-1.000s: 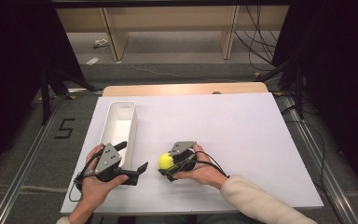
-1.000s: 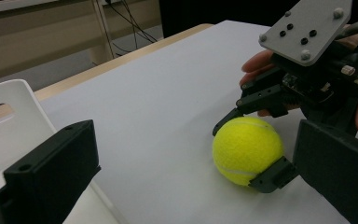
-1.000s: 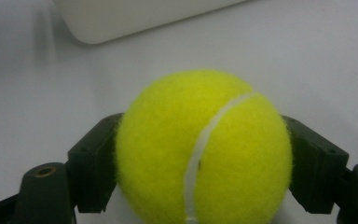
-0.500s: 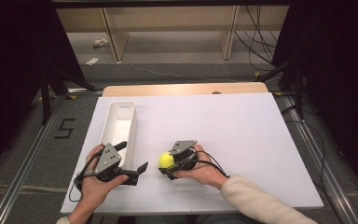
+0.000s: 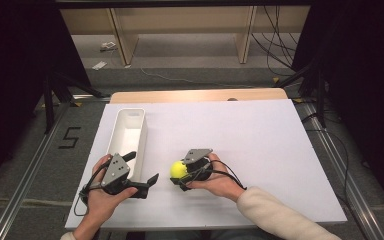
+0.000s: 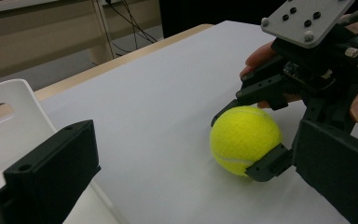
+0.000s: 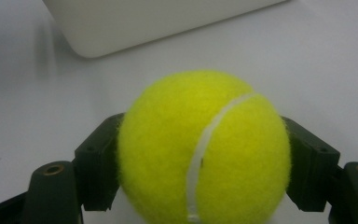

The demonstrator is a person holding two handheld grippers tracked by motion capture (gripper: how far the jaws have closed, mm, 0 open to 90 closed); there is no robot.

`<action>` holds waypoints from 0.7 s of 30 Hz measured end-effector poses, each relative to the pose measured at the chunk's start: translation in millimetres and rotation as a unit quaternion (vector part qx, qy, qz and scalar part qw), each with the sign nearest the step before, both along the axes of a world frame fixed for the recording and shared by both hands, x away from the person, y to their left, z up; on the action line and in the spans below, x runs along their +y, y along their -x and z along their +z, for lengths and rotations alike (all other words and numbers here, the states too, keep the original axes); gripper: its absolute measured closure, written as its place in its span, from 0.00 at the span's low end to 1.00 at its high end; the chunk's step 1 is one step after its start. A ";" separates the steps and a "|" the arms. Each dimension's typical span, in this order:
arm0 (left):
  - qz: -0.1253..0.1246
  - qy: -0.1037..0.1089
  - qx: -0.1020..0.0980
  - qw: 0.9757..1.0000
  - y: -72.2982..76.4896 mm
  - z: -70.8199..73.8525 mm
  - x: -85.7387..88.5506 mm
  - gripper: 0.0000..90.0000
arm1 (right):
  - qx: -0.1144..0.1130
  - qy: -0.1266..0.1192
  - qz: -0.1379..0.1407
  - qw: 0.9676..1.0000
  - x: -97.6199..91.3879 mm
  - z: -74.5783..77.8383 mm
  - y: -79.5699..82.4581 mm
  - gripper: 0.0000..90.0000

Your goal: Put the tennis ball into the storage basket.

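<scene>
A yellow tennis ball (image 5: 179,170) rests on the white table (image 5: 240,130), near its front edge. My right gripper (image 5: 180,173) is shut on the ball, one jaw on each side of it. The right gripper view shows the ball (image 7: 205,149) close up, with both black jaws pressed against its sides. My left gripper (image 5: 142,168) stands open to the left of the ball, empty. In the left gripper view the ball (image 6: 244,140) lies ahead and to the right, gripped by the other gripper, with a hand behind it.
A long white bin (image 5: 130,111) stands at the table's left side, just beyond my left gripper; its wall (image 7: 144,23) is close behind the ball. Wooden shelving and cables lie past the table's far edge.
</scene>
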State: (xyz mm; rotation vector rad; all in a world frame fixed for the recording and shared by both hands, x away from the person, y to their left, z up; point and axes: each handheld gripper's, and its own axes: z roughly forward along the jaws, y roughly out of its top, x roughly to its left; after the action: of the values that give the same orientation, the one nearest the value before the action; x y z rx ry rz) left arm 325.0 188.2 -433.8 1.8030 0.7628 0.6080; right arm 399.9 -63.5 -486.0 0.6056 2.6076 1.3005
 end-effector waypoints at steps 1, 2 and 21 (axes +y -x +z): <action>0.000 0.000 0.000 1.000 0.0 0.0 0.0 0.00 | 0.000 -0.001 0.000 1.000 -0.1 0.5 -0.1 0.29; 0.000 0.000 0.000 1.000 0.0 0.0 0.0 0.00 | -0.001 -0.002 0.001 1.000 -0.1 0.9 -0.4 0.29; 0.001 0.001 0.000 1.000 -0.1 0.0 0.4 0.00 | -0.013 -0.018 -0.006 1.000 -0.6 12.6 -5.0 0.29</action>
State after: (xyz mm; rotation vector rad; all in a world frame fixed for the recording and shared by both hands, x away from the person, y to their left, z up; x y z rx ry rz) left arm 325.2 188.5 -433.8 1.8006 0.7650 0.6076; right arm 404.9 -64.1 -473.4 0.6051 2.5605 1.3460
